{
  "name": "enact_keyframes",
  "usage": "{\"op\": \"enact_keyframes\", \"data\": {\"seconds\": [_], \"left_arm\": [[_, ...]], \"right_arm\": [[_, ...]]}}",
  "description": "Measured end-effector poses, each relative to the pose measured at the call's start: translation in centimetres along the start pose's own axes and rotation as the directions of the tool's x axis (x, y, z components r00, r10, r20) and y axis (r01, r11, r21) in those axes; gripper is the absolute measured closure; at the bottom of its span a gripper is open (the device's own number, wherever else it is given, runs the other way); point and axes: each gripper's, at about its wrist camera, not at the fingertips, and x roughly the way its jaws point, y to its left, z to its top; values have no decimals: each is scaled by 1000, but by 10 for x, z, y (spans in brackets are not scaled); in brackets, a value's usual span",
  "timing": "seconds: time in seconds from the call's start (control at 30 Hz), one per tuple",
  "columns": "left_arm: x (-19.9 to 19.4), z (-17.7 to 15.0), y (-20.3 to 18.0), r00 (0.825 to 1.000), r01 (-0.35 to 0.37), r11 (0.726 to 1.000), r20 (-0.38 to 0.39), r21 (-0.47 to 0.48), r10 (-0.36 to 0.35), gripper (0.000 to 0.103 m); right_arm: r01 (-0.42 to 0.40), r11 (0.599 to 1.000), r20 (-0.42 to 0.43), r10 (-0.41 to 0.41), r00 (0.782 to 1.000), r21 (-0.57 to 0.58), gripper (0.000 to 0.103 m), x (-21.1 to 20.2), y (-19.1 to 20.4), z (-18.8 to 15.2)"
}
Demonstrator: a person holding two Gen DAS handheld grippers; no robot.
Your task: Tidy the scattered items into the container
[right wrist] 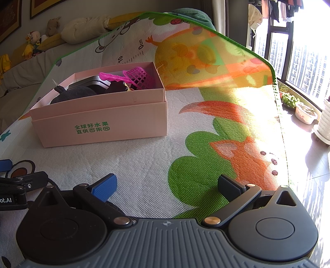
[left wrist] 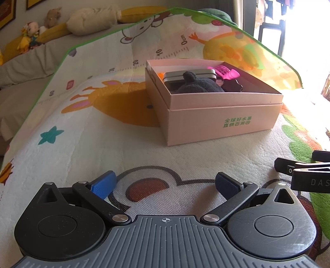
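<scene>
A pink cardboard box [left wrist: 224, 121] [right wrist: 115, 121] with green print stands on the cartoon play mat [left wrist: 107, 144] [right wrist: 144, 160]. Inside it lie a grey metal tin [left wrist: 189, 75] [right wrist: 90, 81], a black plush item [left wrist: 198, 85] [right wrist: 76, 92], a magenta plastic basket [left wrist: 222, 70] [right wrist: 138, 77] and a dark shape beside them. My left gripper [left wrist: 165, 184] is open low over the mat, well in front of the box, nothing between its blue pads. My right gripper [right wrist: 167, 186] is open too, to the right of and nearer than the box. Each gripper's body shows at the other view's edge.
The mat covers a raised surface, with a drop on the right toward a sunlit floor and window with plant pots [right wrist: 305, 113]. A sofa with stuffed toys [left wrist: 31, 37] [right wrist: 33, 43] and a cream cushion [left wrist: 92, 19] runs along the back left.
</scene>
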Motion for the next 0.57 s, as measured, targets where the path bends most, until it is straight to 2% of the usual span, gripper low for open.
{"op": "enact_keyframes", "data": {"seconds": [0.57], "left_arm": [[-1, 1, -4, 1000, -10, 1000, -11, 15, 10, 0]], "right_arm": [[0, 1000, 0, 0, 1000, 1, 0, -1, -1, 0]]}}
